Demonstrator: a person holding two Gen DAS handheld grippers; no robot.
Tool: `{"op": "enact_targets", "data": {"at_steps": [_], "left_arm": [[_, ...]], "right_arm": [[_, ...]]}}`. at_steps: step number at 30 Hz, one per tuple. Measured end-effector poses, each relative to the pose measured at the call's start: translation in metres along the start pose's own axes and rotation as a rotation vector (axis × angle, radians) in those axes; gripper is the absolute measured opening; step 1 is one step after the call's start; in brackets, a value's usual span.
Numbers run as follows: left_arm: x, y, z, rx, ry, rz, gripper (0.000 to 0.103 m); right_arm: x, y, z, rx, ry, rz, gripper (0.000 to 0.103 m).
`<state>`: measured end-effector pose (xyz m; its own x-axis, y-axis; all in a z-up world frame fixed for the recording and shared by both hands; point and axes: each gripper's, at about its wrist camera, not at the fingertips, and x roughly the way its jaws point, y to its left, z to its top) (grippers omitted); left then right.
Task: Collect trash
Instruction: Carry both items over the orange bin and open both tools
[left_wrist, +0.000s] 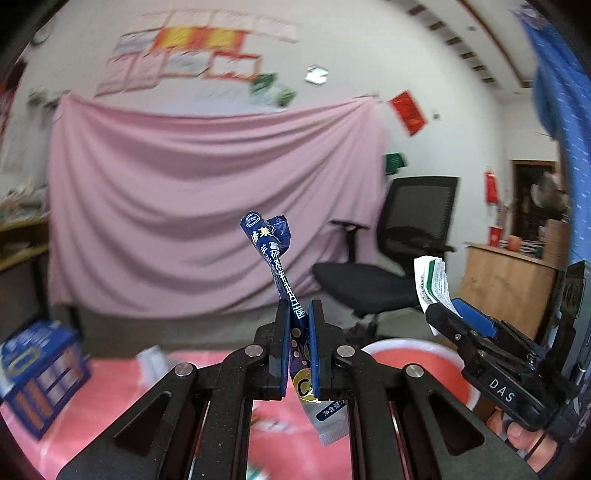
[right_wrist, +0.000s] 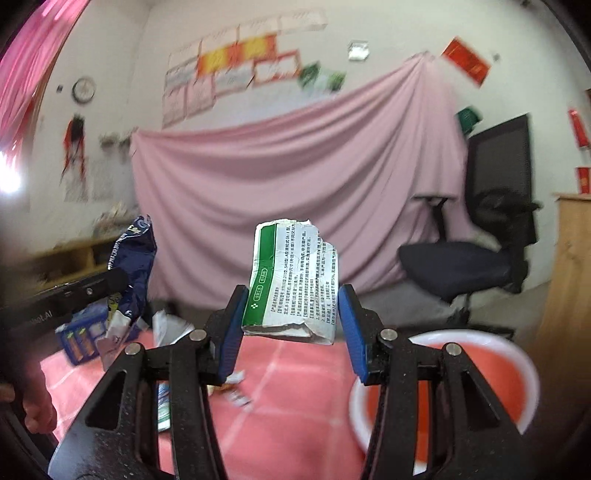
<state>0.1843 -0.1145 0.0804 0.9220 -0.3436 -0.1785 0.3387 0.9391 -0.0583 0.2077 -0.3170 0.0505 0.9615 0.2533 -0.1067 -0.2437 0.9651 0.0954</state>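
While both grippers hang above the red basin (right_wrist: 517, 354), the left gripper (left_wrist: 298, 317) pinches a blue wrapper (left_wrist: 275, 254) and the right gripper (right_wrist: 291, 306) clamps a torn white-green carton (right_wrist: 291, 280), seemingly ready to drop both in.

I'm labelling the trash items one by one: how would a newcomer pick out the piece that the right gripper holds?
Start at the red basin with the white rim, low on the pink table. Just left of it and above the table, the right gripper holds a crumpled white carton between its blue pads. Its green stripe and dense black print set it apart from the dark blue wrapper in the left gripper.
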Motion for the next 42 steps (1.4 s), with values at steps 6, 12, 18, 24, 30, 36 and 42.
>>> {"op": "enact_targets", "data": {"at_steps": [6,12,18,24,30,36,42], "left_arm": [[0.046,-0.048,0.003,0.047,-0.002,-0.108,0.007],[0.097,-0.088,-0.005,0.042,0.129,-0.19,0.007],[0.141,-0.105,-0.013,-0.012,0.301,-0.238,0.007],[0.183,-0.117,-0.016,-0.075,0.445,-0.257,0.007],[0.212,-0.117,-0.025,-0.127,0.533,-0.264,0.008],[0.219,-0.107,-0.032,-0.176,0.582,-0.252,0.026],[0.204,-0.089,-0.027,-0.201,0.555,-0.218,0.028]], "right_arm": [[-0.017,-0.043,0.008,0.002,-0.062,-0.135,0.067],[-0.012,-0.086,0.003,0.064,0.022,-0.222,0.067],[-0.001,-0.127,-0.015,0.15,0.165,-0.255,0.067],[0.011,-0.15,-0.035,0.222,0.292,-0.278,0.067],[0.018,-0.165,-0.05,0.283,0.376,-0.287,0.068],[0.022,-0.177,-0.052,0.325,0.409,-0.29,0.068],[0.023,-0.179,-0.048,0.332,0.407,-0.294,0.075]]}}
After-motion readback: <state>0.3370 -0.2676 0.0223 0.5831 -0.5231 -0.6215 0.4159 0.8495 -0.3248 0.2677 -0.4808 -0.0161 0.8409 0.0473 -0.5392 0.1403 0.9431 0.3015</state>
